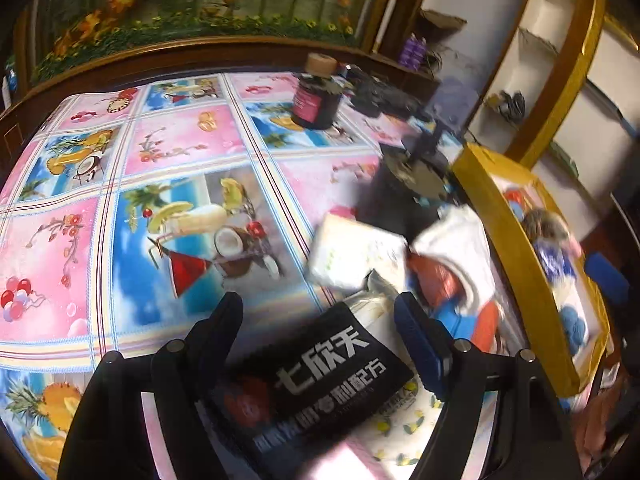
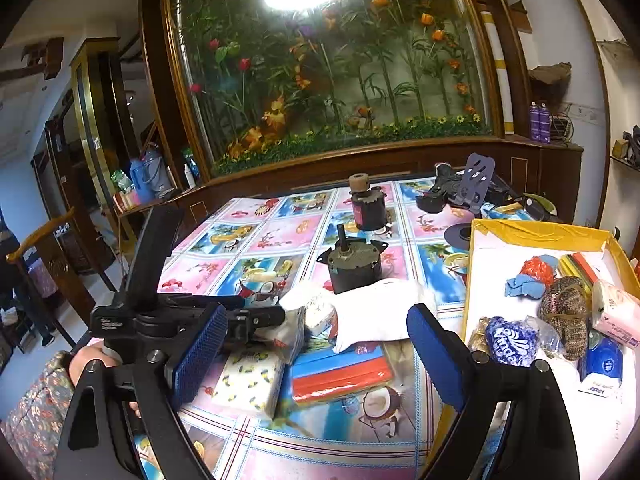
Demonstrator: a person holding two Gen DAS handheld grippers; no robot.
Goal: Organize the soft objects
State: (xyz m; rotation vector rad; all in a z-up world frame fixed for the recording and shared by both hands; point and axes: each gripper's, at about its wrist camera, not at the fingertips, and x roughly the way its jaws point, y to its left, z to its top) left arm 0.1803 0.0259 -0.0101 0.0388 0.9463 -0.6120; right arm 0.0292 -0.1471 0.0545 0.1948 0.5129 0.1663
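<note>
While black packet lies between its fingers, left gripper stands wide, pads clear of packet's sides; whether packet rests on lemon-print tissue pack beneath, blur hides. Right gripper likewise spread wide, nothing between fingers; hovers above floral tablecloth over red-and-blue folded cloth, white pillow beyond. Yellow-rimmed tray at right holds knitted slipper, blue wrapped pack, pink tissue pack.
</note>
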